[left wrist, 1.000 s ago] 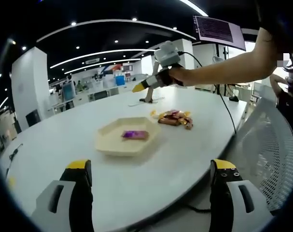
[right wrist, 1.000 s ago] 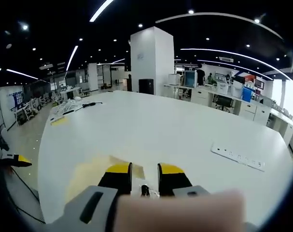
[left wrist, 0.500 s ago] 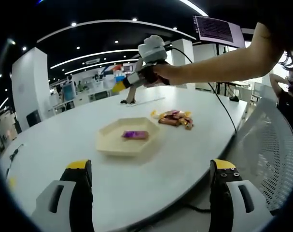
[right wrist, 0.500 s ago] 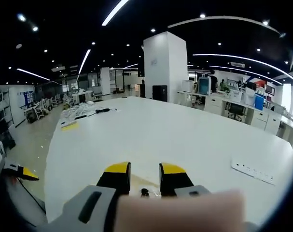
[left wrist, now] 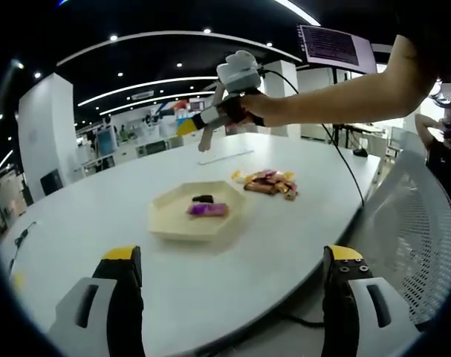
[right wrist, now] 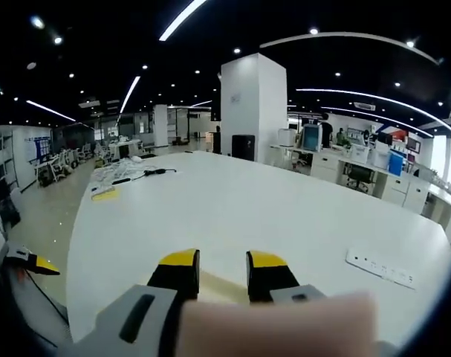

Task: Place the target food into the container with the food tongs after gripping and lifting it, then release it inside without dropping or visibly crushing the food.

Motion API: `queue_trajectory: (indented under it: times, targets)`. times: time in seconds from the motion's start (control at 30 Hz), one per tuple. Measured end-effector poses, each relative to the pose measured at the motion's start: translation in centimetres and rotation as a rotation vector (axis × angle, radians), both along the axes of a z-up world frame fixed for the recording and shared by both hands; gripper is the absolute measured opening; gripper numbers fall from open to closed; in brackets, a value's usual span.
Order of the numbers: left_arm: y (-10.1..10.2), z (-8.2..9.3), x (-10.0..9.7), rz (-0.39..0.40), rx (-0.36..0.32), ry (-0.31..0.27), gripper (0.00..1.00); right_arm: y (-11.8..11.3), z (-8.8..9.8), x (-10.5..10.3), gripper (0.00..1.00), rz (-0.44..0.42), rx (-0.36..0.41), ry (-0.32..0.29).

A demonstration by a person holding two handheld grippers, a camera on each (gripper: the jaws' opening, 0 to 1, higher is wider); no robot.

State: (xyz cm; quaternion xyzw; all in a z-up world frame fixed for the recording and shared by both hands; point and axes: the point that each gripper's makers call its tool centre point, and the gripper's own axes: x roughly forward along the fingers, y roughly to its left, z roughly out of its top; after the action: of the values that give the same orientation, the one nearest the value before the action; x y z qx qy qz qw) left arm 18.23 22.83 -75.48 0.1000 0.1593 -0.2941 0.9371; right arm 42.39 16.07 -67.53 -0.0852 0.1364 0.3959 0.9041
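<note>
A cream hexagonal tray point(left wrist: 173, 221) sits mid-table and holds a purple wrapped candy point(left wrist: 208, 210) and a small dark piece of food point(left wrist: 203, 198). A pile of wrapped candies point(left wrist: 268, 182) lies just right of the tray. My right gripper point(left wrist: 199, 120) hovers high above the tray's far side, held by a hand, its jaws shut on grey food tongs point(left wrist: 208, 137) that hang down. In the right gripper view, the right gripper point(right wrist: 222, 262) has its jaws close together over the tray point(right wrist: 214, 281). My left gripper point(left wrist: 232, 254) stands wide open near the table's front edge.
A white power strip point(left wrist: 225, 155) point(right wrist: 381, 268) lies beyond the tray. A black cable point(left wrist: 348, 167) runs off the table's right side beside a mesh chair point(left wrist: 418, 223). The left gripper's yellow tip point(right wrist: 28, 260) shows at the left.
The right gripper rose and swung left over the tray with the tongs. A small dark piece of food now lies in the tray beside the purple candy. The left gripper stayed still.
</note>
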Motion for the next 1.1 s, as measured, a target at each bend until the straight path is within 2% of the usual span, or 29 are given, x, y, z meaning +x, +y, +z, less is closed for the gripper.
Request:
queue_trajectory:
  times: [0.2, 0.43, 0.87, 1.1]
  targets:
    - [-0.1, -0.1, -0.1, -0.002, 0.0, 0.005, 0.98, -5.3, -2.4, -0.2, 0.24, -0.093, -0.018, 0.053]
    - [-0.1, -0.1, -0.1, -0.006, -0.003, 0.011, 0.97, -9.1, -4.5, -0.8, 0.25, -0.164, -0.024, 0.102]
    - [-0.1, -0.4, -0.3, -0.004, 0.004, 0.029, 0.96, -10.6, -5.9, -1.7, 0.26, -0.186, -0.027, 0.135]
    - [-0.1, -0.5, -0.4, -0.006, 0.005, 0.035, 0.95, -11.1, -7.9, -2.0, 0.26, -0.191, -0.032, 0.167]
